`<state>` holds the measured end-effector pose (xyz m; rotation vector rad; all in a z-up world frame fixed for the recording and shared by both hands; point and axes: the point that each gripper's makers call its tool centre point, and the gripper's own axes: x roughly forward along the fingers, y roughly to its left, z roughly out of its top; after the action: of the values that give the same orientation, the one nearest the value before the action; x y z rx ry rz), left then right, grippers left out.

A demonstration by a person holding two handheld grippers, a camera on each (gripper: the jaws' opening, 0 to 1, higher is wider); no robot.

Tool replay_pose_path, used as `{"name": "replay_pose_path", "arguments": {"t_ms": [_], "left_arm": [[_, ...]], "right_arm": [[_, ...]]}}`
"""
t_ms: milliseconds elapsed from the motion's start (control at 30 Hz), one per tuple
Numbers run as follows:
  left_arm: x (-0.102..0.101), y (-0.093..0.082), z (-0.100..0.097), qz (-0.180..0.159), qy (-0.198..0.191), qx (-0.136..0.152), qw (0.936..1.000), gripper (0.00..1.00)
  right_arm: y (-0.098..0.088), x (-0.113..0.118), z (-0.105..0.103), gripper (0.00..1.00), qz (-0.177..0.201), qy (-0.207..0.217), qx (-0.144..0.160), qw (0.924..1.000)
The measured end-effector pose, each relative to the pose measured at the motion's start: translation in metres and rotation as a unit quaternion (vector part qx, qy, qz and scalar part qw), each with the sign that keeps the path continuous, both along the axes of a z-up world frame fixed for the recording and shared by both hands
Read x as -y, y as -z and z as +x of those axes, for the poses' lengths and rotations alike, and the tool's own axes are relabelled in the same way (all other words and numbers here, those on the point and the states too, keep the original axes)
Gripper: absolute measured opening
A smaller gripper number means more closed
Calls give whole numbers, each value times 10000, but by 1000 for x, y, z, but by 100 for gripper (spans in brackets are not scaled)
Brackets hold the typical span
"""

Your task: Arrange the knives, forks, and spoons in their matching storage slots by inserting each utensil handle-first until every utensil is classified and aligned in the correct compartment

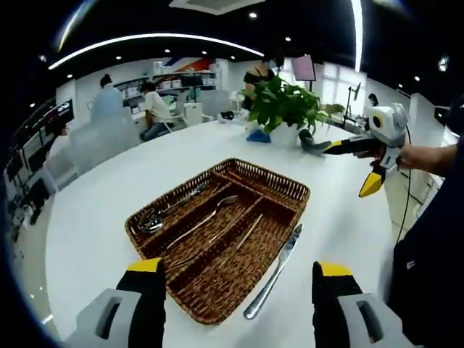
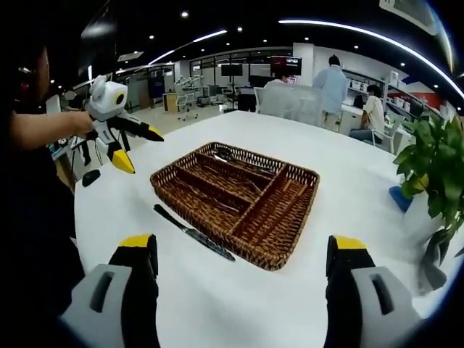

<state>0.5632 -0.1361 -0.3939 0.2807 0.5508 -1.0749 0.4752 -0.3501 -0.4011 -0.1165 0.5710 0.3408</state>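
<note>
Steel knife point(image 1: 274, 274) on table beside wicker tray point(image 1: 290, 190), between left gripper point(image 1: 241, 279) jaws

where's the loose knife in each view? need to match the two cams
Left gripper view: knife lies on the table at lower centre-right, along the wicker tray's right edge.
Right gripper view: knife lies at lower centre-left, along the tray's near-left edge.
Shared landmark: the wicker tray; also the potted plant.

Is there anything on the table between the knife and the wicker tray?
No. In the left gripper view the knife lies right beside the wicker tray wall, nothing between them.
</note>
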Motion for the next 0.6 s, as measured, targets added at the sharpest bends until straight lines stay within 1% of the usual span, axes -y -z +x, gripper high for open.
{"name": "replay_pose_path", "arguments": {"t_ms": [100,133,167,200,233,300,400,433,500,533,600], "left_arm": [[-5,-3,-6,-57,-305,125,9994,93],[-6,-4,-10,-110,-338,139,9993,94],[-6,-6,-14,-168,-397,227,9988,96],[-7,-7,-17,-148,-412,353,9984,99],[-8,-6,-23,-103,-367,472,9982,99],[-10,-4,-33,-156,-430,424,9981,100],[-11,-7,-42,-369,-611,393,9967,100],[-12,-7,-46,-366,-599,406,9967,100],[-16,-2,-50,-212,-644,485,9965,100],[-16,0,-55,-176,-637,493,9966,100],[-18,1,-60,-191,-677,533,9961,100]], "right_arm": [[2,-3,-1,99,-6,-3,1,10000],[2,-4,-1,99,-36,-9,22,10000],[3,-4,-2,99,-60,-14,34,10000],[4,-6,-2,99,-76,-36,42,10000],[4,-8,-3,99,-88,-46,41,9999],[5,-10,-5,99,-101,-63,36,9999],[2,-12,-8,99,-159,-85,109,9998],[1,-13,-10,99,-159,-82,119,9998],[-1,-13,-12,99,-121,-77,150,9998],[-2,-14,-14,99,-108,-71,156,9998],[-4,-14,-18,99,-102,-37,185,9998]]}}
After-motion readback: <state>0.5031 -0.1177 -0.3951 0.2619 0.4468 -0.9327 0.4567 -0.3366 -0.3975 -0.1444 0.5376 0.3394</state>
